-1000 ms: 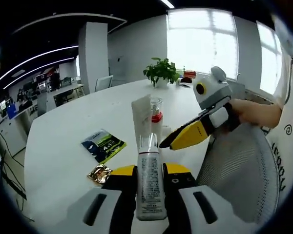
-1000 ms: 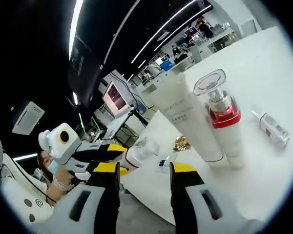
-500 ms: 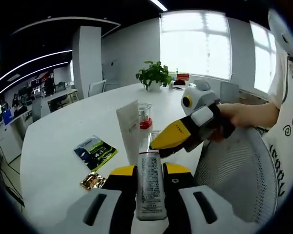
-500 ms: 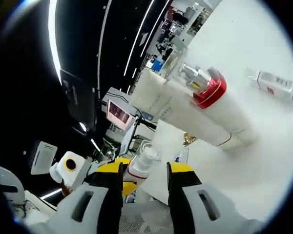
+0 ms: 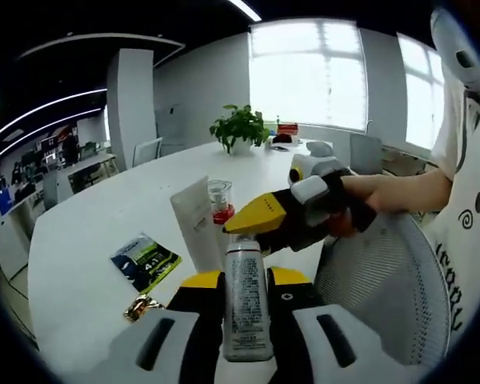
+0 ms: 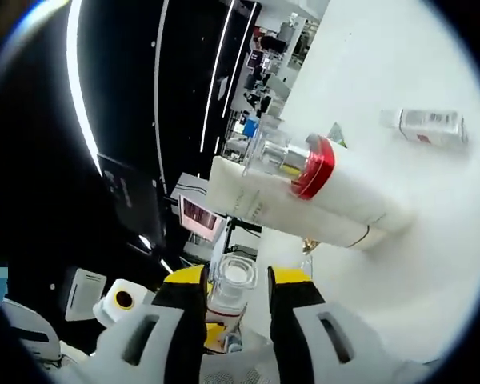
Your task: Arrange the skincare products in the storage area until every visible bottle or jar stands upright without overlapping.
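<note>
My left gripper (image 5: pixel 246 280) is shut on a white labelled bottle (image 5: pixel 246 312) with a clear cap, held off the table's near edge. My right gripper (image 5: pixel 244 236) reaches in from the right, its yellow jaws over that cap. In the right gripper view the clear cap (image 6: pixel 234 278) sits between the jaws of my right gripper (image 6: pixel 238 276), which stand open on either side of it. On the white table (image 5: pixel 104 216) a white tube (image 5: pixel 194 232) and a pump bottle with a red collar (image 5: pixel 219 204) stand together. A small bottle (image 6: pixel 428 126) lies on its side.
A green-and-blue sachet (image 5: pixel 144 260) and a gold wrapper (image 5: pixel 140 306) lie near the table's front. A potted plant (image 5: pixel 240 124) stands at the far end. A grey mesh chair (image 5: pixel 376 296) is at the right, beneath the person's hand (image 5: pixel 384 192).
The right gripper has come in from the right and closed on the bottle's cap, which now sits between its jaws. The left gripper keeps its hold on the bottle.
</note>
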The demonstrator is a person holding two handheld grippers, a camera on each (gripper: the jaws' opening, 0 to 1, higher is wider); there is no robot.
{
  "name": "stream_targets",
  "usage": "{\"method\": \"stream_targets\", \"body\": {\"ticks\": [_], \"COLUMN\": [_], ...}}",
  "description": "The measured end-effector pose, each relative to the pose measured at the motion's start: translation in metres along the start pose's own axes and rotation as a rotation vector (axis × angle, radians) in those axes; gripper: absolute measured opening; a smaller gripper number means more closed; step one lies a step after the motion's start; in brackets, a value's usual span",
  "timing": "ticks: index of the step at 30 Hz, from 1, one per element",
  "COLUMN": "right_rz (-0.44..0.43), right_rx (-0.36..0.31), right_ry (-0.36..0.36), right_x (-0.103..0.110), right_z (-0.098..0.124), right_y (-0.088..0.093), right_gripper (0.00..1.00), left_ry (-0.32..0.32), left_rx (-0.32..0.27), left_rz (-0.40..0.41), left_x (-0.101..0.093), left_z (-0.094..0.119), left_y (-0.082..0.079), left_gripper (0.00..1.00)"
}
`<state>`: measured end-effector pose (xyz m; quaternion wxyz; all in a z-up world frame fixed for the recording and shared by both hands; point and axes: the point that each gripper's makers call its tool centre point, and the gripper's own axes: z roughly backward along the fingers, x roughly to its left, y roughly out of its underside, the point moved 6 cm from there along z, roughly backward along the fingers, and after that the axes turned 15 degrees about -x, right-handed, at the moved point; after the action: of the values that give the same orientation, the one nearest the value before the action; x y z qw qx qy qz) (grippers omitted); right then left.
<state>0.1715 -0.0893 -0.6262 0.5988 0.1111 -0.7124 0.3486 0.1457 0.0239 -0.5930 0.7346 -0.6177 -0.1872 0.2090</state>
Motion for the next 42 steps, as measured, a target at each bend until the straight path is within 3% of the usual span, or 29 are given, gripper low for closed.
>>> {"method": "stream_targets", "body": {"ticks": [4, 8, 15, 20, 27, 34, 42], "right_rz": [0.001, 0.065, 0.310, 0.369, 0.545, 0.715, 0.904], "right_rx": [-0.004, -0.008, 0.002, -0.017, -0.027, -0.039, 0.028], "right_ry": [0.003, -0.005, -0.015, -0.011, 0.024, 0.036, 0.025], "right_x": [0.000, 0.003, 0.010, 0.011, 0.011, 0.011, 0.013], "right_z": [0.001, 0.003, 0.002, 0.001, 0.003, 0.002, -0.001], "right_y": [-0.003, -0.006, -0.009, -0.012, -0.016, -0.025, -0.017], "right_gripper": [0.21, 0.20, 0.20, 0.19, 0.19, 0.19, 0.19], "left_ry": [0.004, 0.008, 0.004, 0.012, 0.036, 0.042, 0.043], "left_rx": [0.026, 0.045, 0.141, 0.169, 0.228, 0.251, 0.259], "left_rz": [-0.018, -0.026, -0.128, -0.135, -0.184, -0.177, -0.138], "left_x": [0.003, 0.005, 0.003, 0.006, 0.007, 0.006, 0.010], "left_z": [-0.002, -0.005, -0.016, -0.027, -0.047, -0.064, -0.070], "left_y": [0.006, 0.011, 0.017, 0.020, 0.028, 0.032, 0.043], "left_gripper": [0.17, 0.17, 0.17, 0.17, 0.17, 0.17, 0.17]}}
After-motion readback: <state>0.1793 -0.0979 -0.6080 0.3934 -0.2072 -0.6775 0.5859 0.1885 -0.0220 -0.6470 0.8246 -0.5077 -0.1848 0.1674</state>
